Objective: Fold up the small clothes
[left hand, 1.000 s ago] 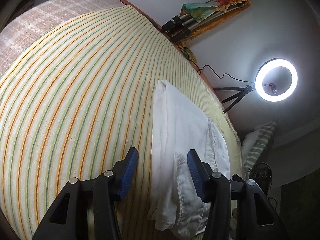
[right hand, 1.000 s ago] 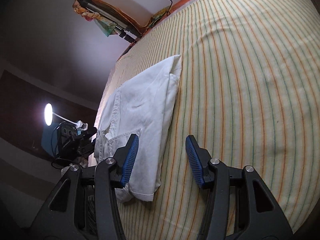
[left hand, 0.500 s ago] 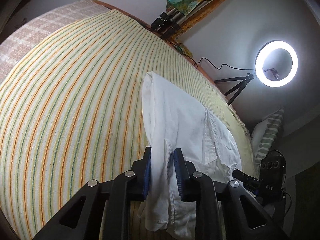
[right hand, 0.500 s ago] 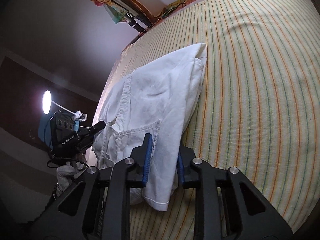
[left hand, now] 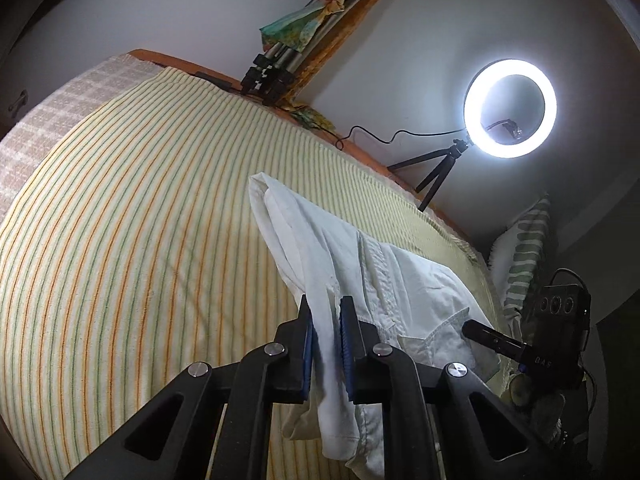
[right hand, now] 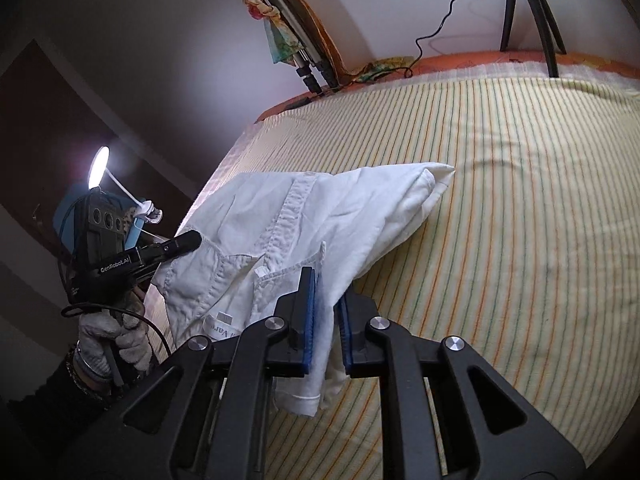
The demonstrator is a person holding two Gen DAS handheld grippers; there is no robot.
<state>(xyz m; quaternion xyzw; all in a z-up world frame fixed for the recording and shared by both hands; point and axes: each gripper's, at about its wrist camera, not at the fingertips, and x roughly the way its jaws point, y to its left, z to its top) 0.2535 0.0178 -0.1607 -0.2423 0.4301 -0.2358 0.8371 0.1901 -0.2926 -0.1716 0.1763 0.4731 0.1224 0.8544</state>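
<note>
Both tongs clamp the near edge of the shirt

Left gripper [left hand: 325, 336] and right gripper [right hand: 327, 312] pinch the white shirt [right hand: 320, 216] above the striped bedspread [right hand: 520, 200]; uneven pulling could slip the thin cloth free.

A plain white shirt [left hand: 404, 280] lies on a cream bedspread [left hand: 140, 240] striped in orange and green, between blue-padded black tools.
</note>
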